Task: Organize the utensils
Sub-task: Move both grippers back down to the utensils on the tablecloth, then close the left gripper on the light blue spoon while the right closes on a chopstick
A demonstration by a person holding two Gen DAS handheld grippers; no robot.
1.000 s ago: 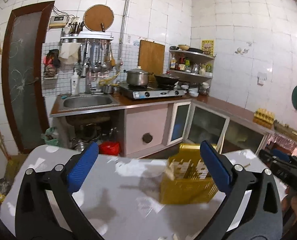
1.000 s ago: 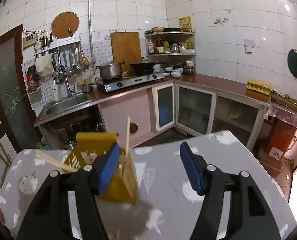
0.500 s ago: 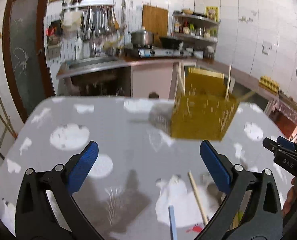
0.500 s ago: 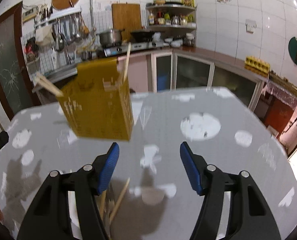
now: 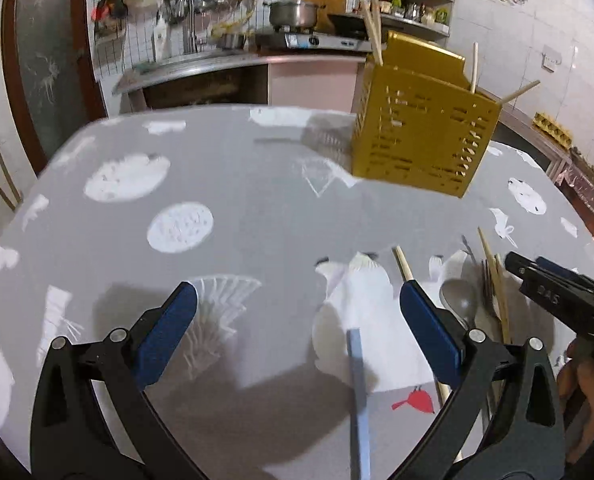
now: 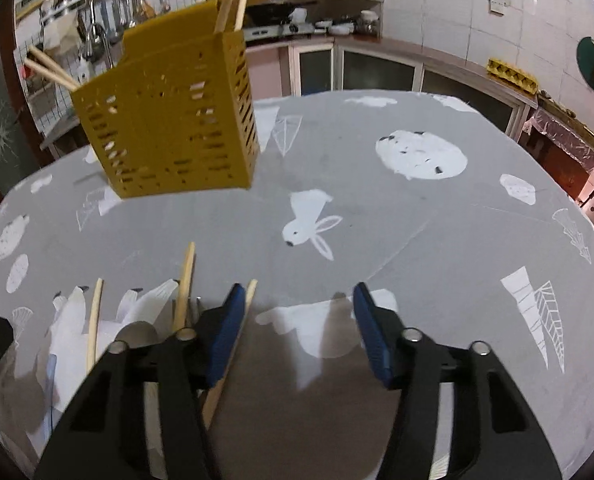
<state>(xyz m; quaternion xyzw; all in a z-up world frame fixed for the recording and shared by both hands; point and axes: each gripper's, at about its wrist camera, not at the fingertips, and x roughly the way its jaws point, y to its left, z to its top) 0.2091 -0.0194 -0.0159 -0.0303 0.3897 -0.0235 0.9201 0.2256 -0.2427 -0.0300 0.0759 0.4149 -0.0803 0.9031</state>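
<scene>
2 grippers over the grey tablecloth [image 6: 437,216], both spread wide, nothing held: left gripper [image 5: 293,322], right gripper [image 6: 295,326]. Yellow caddy [image 5: 421,140] upright at far side of cloth, 4 or so chopsticks already in it. Loose chopsticks [image 6: 185,280], spoon [image 5: 459,300] and pale blue handle [image 5: 357,376] lying well short of caddy, on near side. Best approach, judged: take 1 piece mid-shaft, jaws square across it, lift clear, drop tip-first into caddy.

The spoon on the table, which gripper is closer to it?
Right. The spoon lies just beside the right gripper, close to its left finger. The left gripper is further off, with the spoon beyond its right finger.
</scene>
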